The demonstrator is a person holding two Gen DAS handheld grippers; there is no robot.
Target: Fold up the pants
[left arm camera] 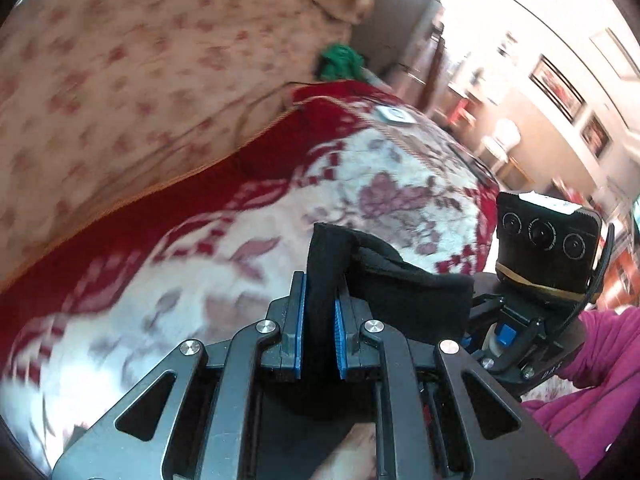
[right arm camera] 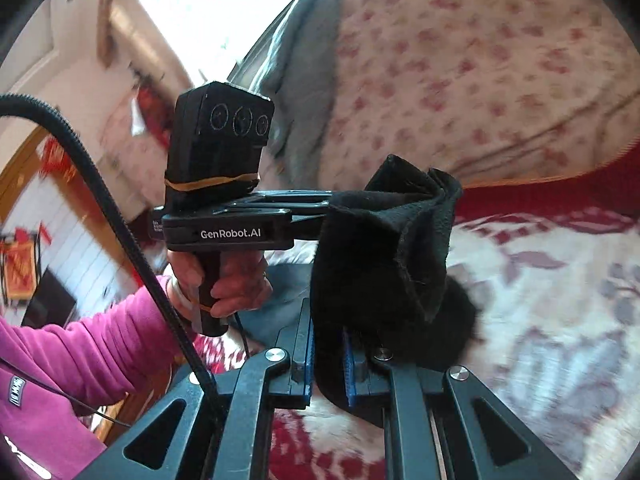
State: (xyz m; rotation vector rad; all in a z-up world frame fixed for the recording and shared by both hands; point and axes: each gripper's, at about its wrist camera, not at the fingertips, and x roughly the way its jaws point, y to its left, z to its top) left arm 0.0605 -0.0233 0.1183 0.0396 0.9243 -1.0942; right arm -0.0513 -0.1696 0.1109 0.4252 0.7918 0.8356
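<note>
The pants are black cloth. In the left wrist view my left gripper (left arm camera: 319, 304) is shut on a bunched edge of the black pants (left arm camera: 396, 280), held up above the bed. The cloth stretches right toward my right gripper's body (left arm camera: 548, 248). In the right wrist view my right gripper (right arm camera: 327, 344) is shut on another part of the black pants (right arm camera: 384, 248), which drape over its fingers. My left gripper's body (right arm camera: 224, 216) is close on the left, its fingers hidden inside the cloth. Both grippers are near each other.
A red and white flowered blanket (left arm camera: 224, 248) covers the bed below. A beige flowered cover (left arm camera: 120, 80) lies behind it, also in the right wrist view (right arm camera: 480, 80). A green cloth (left arm camera: 340, 62) lies at the far edge. A black cable (right arm camera: 120, 220) hangs at left.
</note>
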